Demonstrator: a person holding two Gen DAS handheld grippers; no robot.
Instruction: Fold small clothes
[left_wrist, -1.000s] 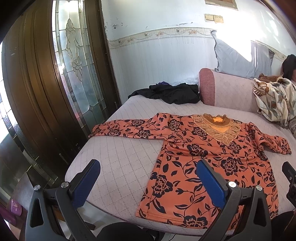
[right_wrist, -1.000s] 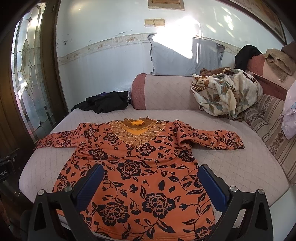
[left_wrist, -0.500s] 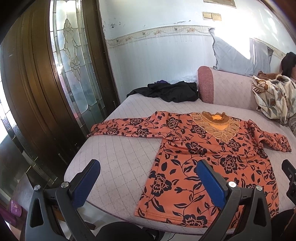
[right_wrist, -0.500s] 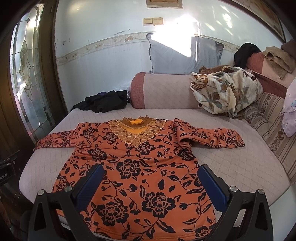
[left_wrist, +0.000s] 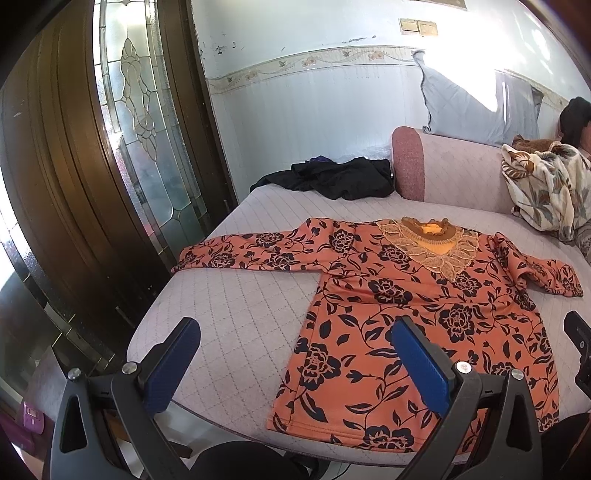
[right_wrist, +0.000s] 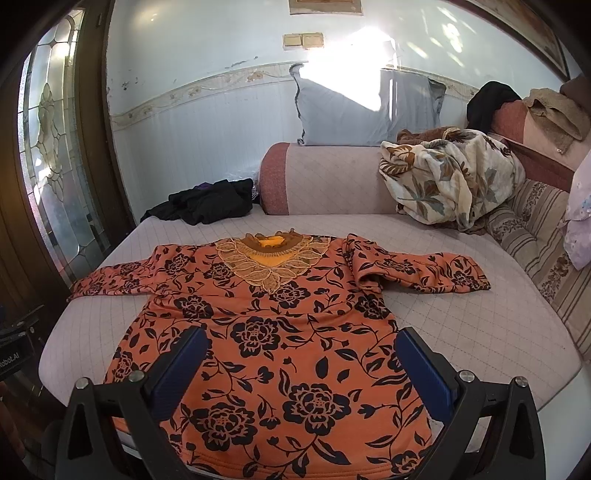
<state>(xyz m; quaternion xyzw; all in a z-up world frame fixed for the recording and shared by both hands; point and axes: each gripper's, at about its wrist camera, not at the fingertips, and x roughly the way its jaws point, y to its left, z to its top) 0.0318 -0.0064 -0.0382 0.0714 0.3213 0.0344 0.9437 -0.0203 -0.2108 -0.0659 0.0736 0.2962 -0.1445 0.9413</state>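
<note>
— Garment position?
— Orange floral top (right_wrist: 273, 332) lies flat, front up, on the quilted sofa seat (right_wrist: 480, 325). Neckline points toward the backrest, hem toward the cameras; sleeves spread sideways, the right one creased at the shoulder.

— Tongs?
— Left gripper (left_wrist: 295, 354) over the hem's left corner, right gripper (right_wrist: 295, 362) over the lower body. Both spread wide, holding nothing, above the cloth.

Quilted bed (right_wrist: 480, 332): orange floral top (right_wrist: 280, 332) flat, black clothes (right_wrist: 210, 203) behind.
</note>
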